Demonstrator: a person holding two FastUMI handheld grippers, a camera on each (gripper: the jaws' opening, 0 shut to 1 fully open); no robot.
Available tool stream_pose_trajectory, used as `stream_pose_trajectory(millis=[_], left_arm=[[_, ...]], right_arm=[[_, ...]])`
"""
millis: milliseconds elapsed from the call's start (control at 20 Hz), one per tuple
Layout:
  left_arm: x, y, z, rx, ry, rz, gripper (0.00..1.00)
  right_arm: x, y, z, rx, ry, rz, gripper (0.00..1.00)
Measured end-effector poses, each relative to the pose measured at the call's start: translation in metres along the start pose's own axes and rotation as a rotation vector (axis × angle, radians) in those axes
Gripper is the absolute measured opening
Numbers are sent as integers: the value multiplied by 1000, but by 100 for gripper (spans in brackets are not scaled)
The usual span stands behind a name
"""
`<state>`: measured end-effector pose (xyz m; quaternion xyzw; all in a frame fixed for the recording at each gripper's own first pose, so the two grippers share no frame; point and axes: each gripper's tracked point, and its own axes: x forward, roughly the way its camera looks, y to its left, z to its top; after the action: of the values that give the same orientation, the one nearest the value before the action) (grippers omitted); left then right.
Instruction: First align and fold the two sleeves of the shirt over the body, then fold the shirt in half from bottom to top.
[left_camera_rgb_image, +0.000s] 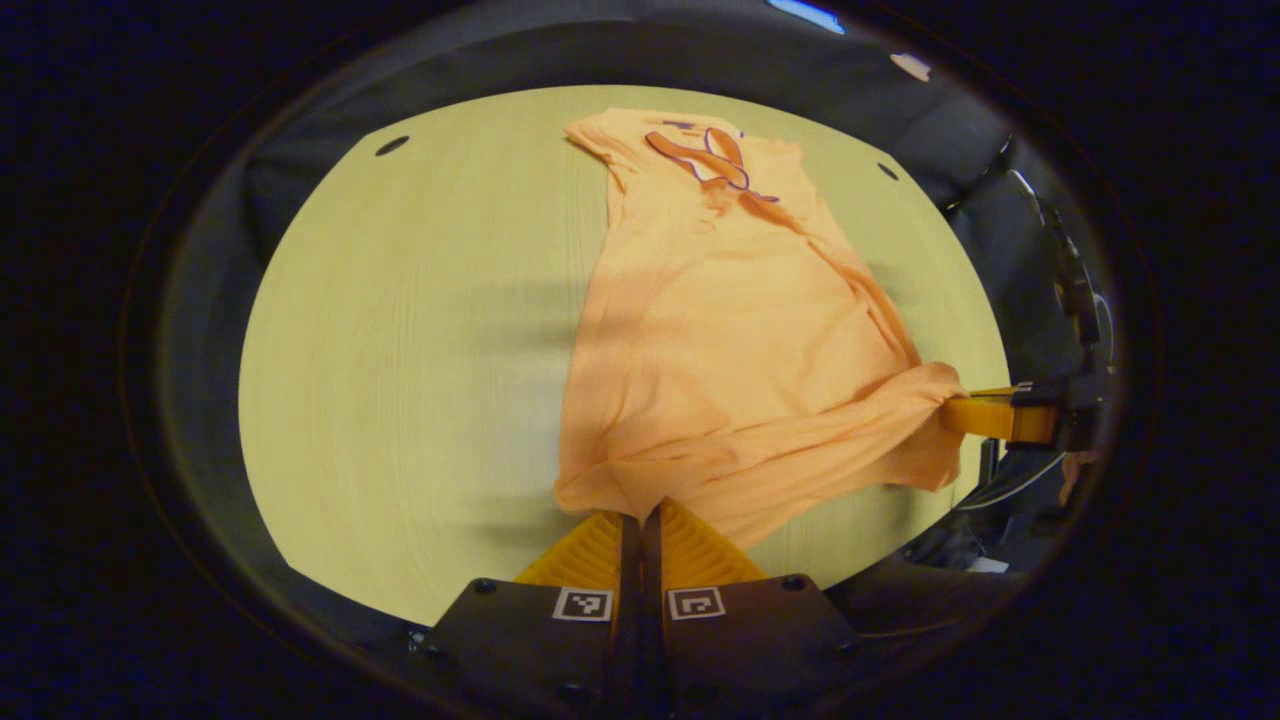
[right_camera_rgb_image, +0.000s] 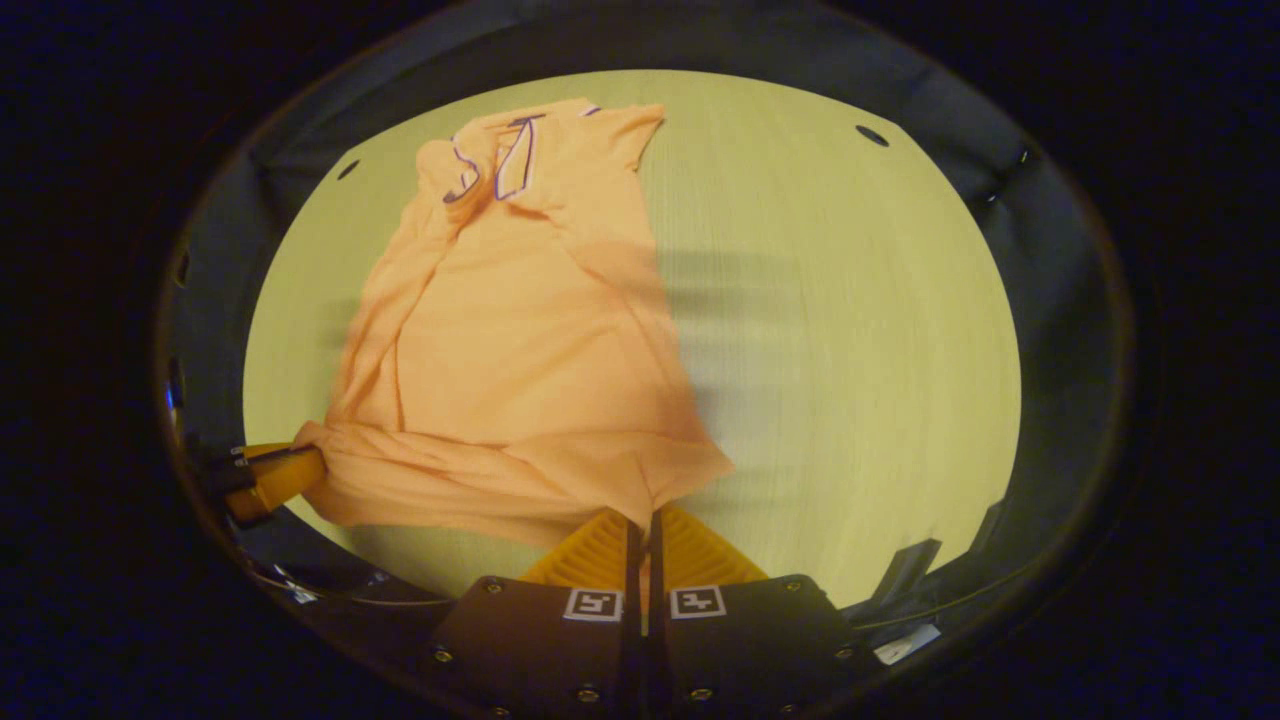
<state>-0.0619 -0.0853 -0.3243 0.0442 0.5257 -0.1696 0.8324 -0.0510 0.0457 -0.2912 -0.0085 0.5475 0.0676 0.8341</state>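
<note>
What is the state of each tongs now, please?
Left tongs: closed on the shirt hem.
Right tongs: closed on the shirt hem too.

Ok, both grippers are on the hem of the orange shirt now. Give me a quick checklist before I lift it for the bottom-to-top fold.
1. Left gripper pinching a bottom corner of the orange polo shirt: ok, fingers closed on cloth.
2. Right gripper pinching the other bottom corner: ok.
3. Sleeves folded over the body: ok, the shirt lies as a narrow strip, though wrinkled.
4. Hem taut between the grippers: not ok, it is bunched and creased.
5. Collar lying flat at the far end: cannot tell, it looks rumpled.
6. Bare pale wooden table beside the shirt: ok.
</note>
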Motion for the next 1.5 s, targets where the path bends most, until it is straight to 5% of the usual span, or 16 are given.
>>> stream_pose_trajectory(millis=[600,950,1500], left_arm=[[-28,8,189,50,-220,29,6],[-10,8,283,58,-295,42,6],[38,32,403,85,-484,168,6]], right_arm=[[-25,1,186,-1,-250,-15,4],[-19,-9,269,38,-337,-24,3],[16,-10,377,119,-531,-17,3]])
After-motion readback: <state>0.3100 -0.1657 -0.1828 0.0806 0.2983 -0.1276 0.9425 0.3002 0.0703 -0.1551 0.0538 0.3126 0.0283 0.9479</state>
